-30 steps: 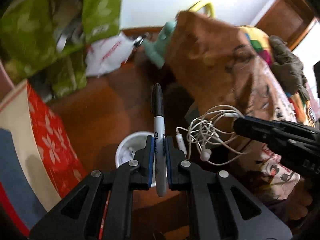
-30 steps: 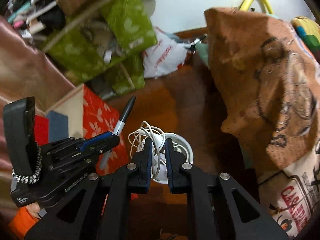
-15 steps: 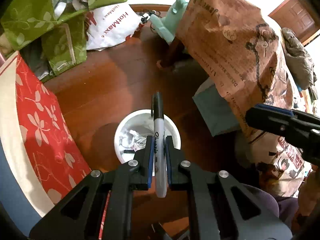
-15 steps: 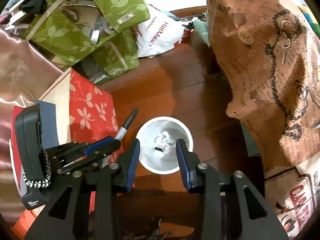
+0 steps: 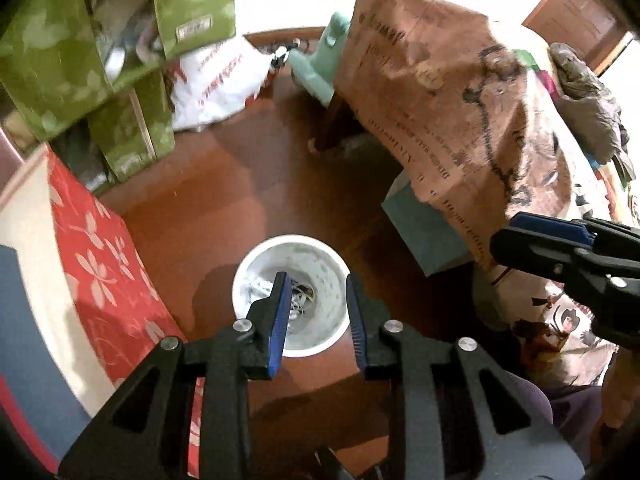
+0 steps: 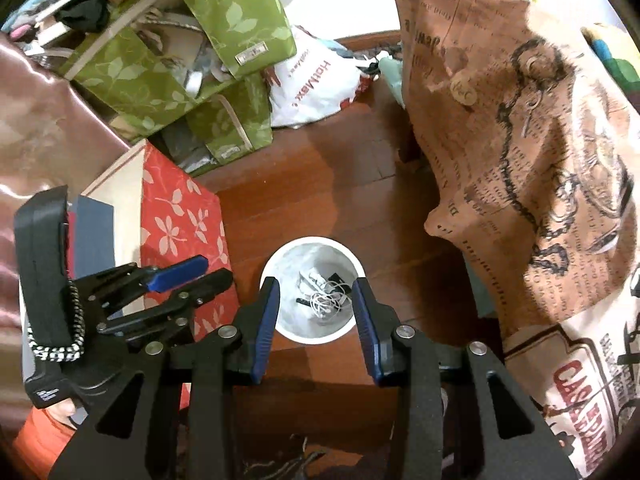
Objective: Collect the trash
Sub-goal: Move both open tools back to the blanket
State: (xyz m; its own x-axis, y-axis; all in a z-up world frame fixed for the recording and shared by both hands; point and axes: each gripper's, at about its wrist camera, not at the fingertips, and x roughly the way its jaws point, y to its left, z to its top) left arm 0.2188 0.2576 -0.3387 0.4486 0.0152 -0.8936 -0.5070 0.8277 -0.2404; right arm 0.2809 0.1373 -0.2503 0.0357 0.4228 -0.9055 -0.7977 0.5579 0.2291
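Note:
A small white round bin stands on the brown wooden floor below both grippers. White tangled earphones and a dark pen-like thing lie inside it. My left gripper hangs right over the bin, its jaws opening with nothing between them. My right gripper is open and empty above the same bin. The left gripper also shows in the right wrist view, left of the bin. The right gripper shows at the right in the left wrist view.
A red flowered box stands left of the bin. Green leaf-print bags and a white plastic bag lie at the back. A brown printed cloth drapes over furniture on the right, with a grey-blue box under it.
The right gripper let go of the white earphones, which now lie in the bin. The left gripper then opened and the black marker is gone from its jaws.

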